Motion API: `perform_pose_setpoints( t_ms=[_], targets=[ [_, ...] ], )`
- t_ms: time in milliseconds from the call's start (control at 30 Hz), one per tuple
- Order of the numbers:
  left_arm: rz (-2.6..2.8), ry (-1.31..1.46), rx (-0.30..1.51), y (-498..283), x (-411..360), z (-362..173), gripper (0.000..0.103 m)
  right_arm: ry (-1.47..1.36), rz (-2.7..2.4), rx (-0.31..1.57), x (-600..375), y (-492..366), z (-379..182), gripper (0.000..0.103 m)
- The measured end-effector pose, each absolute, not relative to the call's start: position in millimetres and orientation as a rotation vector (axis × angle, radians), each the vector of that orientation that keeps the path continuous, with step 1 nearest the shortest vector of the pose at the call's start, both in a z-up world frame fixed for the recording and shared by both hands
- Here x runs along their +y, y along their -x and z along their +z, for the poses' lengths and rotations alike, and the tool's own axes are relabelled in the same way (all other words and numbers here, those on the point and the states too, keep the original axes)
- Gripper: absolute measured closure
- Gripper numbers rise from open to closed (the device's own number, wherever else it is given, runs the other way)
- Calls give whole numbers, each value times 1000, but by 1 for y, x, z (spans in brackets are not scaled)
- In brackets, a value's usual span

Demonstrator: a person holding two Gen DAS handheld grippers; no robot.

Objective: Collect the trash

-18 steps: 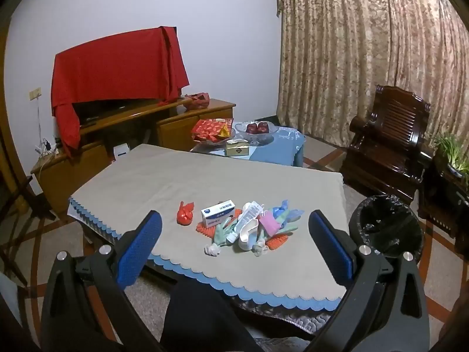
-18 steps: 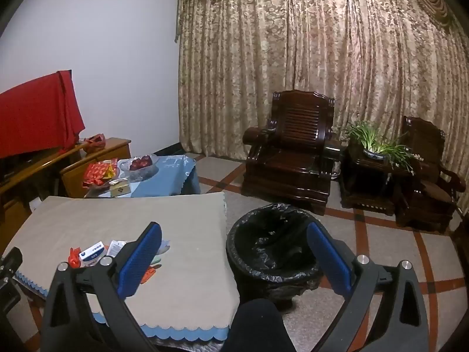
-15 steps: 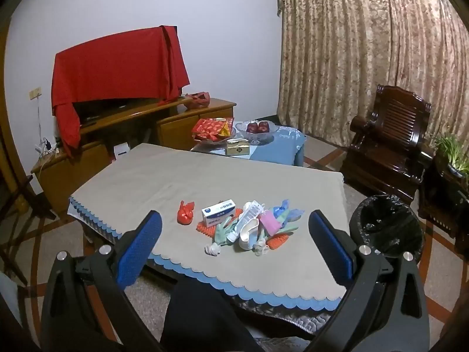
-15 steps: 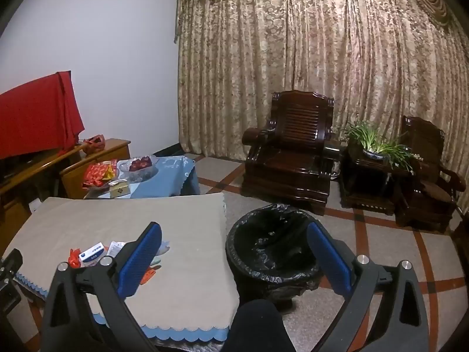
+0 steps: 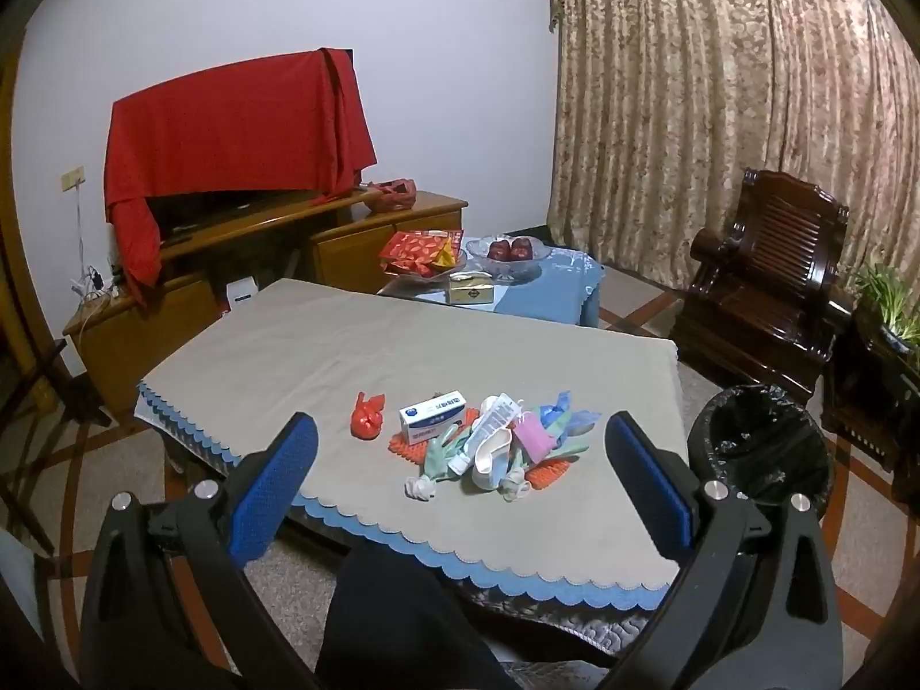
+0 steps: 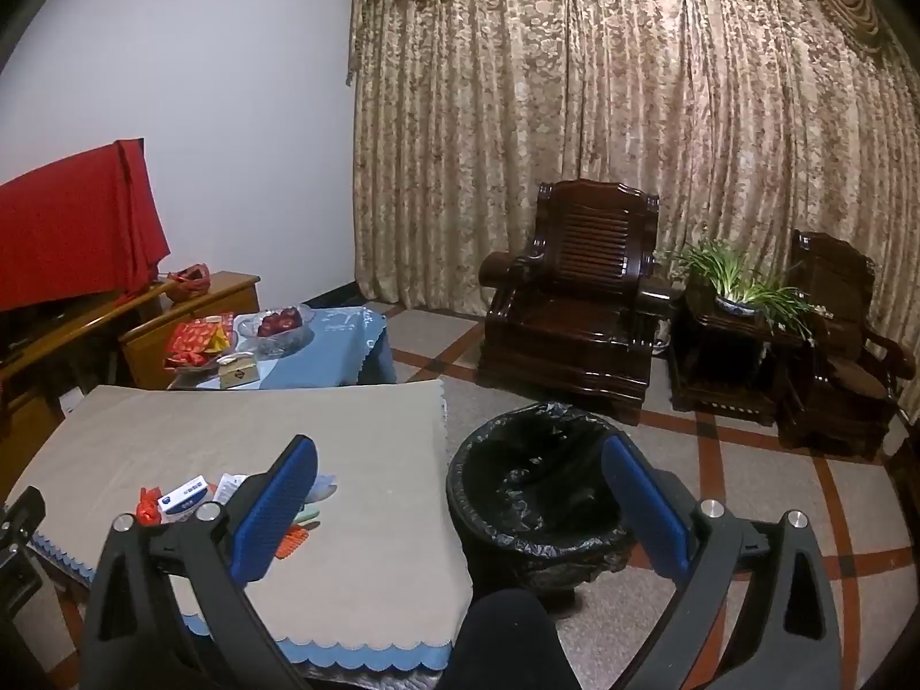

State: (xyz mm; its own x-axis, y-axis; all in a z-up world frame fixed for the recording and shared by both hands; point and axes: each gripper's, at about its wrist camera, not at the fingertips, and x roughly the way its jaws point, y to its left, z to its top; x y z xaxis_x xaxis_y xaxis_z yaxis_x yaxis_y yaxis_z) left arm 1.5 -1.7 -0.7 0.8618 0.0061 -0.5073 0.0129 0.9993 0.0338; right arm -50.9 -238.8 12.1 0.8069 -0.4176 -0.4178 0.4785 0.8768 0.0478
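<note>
A pile of trash lies near the front edge of the beige-covered table: a red crumpled wrapper, a white and blue box, a white tube, a pink piece, green and orange scraps. A black-lined trash bin stands on the floor right of the table; it also shows in the right wrist view. My left gripper is open and empty, held short of the pile. My right gripper is open and empty, above the bin's near rim. The pile shows partly behind its left finger.
A low blue-covered table with a fruit bowl and snack packets stands behind the main table. A wooden cabinet with a red-draped screen is at the back left. Dark wooden armchairs and a potted plant stand by the curtain.
</note>
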Motion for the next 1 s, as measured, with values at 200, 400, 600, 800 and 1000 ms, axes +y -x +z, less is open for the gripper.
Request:
perform_pose_setpoints(
  t_ms=[200,400,600,800,1000],
  targets=[
    [-3,-34,533,-1,-1,0,6,-151,-482,411,-237,49,13,6],
    [-2,-32,532,-5,8,-3,6,-147,-482,408,-236,45,15,6],
    [-2,-31,531,-5,9,-3,6,-146,-480,410,-234,45,14,6],
    [-4,-30,531,-6,10,-4,6,-145,-479,410,-233,45,14,6],
    [-3,-29,531,-5,9,-3,6,-144,-478,412,-232,44,14,6]
  ],
)
